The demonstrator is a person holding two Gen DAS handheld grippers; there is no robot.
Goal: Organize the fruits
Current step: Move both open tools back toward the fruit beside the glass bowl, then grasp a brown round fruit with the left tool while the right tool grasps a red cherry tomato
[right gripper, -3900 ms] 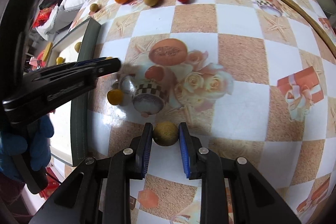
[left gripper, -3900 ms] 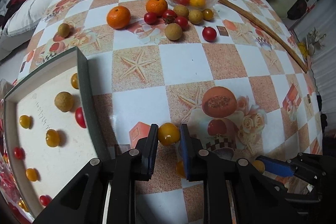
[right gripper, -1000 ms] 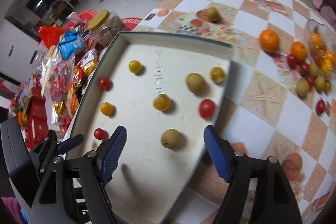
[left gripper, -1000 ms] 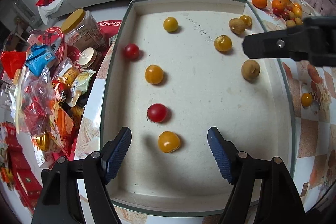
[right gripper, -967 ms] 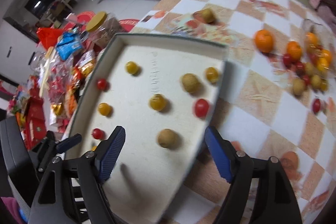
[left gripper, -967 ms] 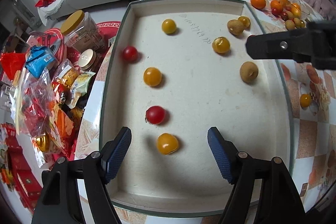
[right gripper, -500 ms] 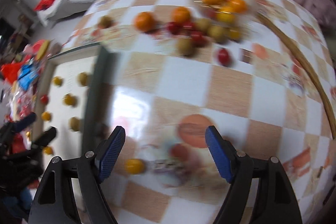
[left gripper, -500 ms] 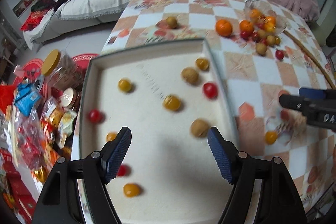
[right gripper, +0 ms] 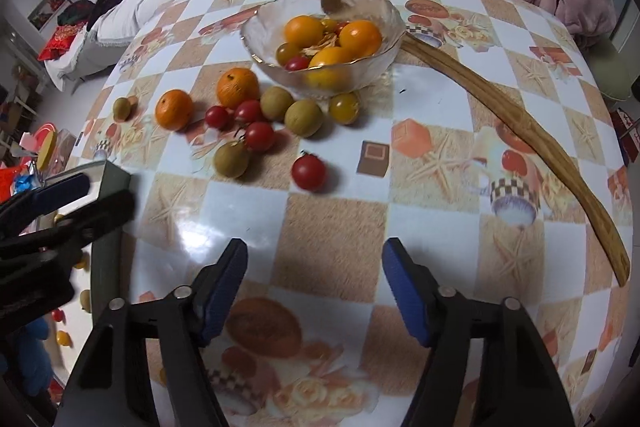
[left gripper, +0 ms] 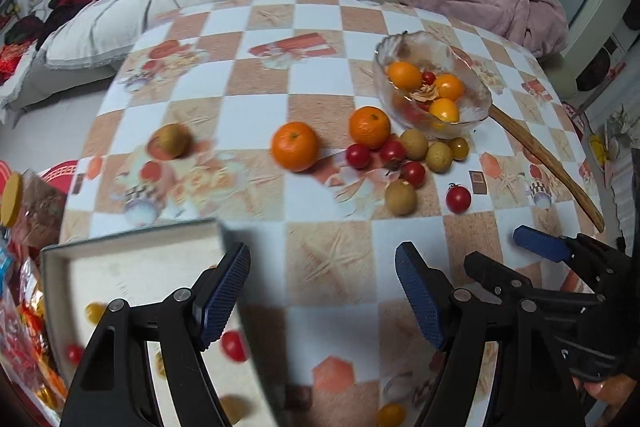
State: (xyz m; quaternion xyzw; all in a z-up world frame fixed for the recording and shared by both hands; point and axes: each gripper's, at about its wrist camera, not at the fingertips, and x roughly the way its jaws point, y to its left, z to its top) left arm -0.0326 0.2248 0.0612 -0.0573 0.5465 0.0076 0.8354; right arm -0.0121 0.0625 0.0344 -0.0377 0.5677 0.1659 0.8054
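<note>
I am holding my left gripper (left gripper: 322,291) wide open, and nothing is sitting between its blue pads. It is hanging over the checked table (left gripper: 256,115), right by the corner of the white tray (left gripper: 132,267). My right gripper (right gripper: 314,285) is wide open too, and it is holding nothing. It is floating above a shiny patch of the table.

Most of the fruit is sitting far ahead of both tools. A glass bowl (right gripper: 276,23) is holding oranges and little tomatoes. Just in front of the bowl, two oranges (right gripper: 238,87), some red cherry tomatoes (right gripper: 259,135), brown round longans (right gripper: 304,117) and one yellow tomato (right gripper: 344,108) are crowding close together. One red tomato (right gripper: 308,171) is sitting alone, nearer to my right gripper. One brown fruit (left gripper: 172,141) is sitting by itself, off to the left.

Inside the tray, small red and yellow fruits (left gripper: 234,345) are lying apart from each other, but they are looking blurry. A long wooden stick (right gripper: 516,123) is curving along the right side of the table.
</note>
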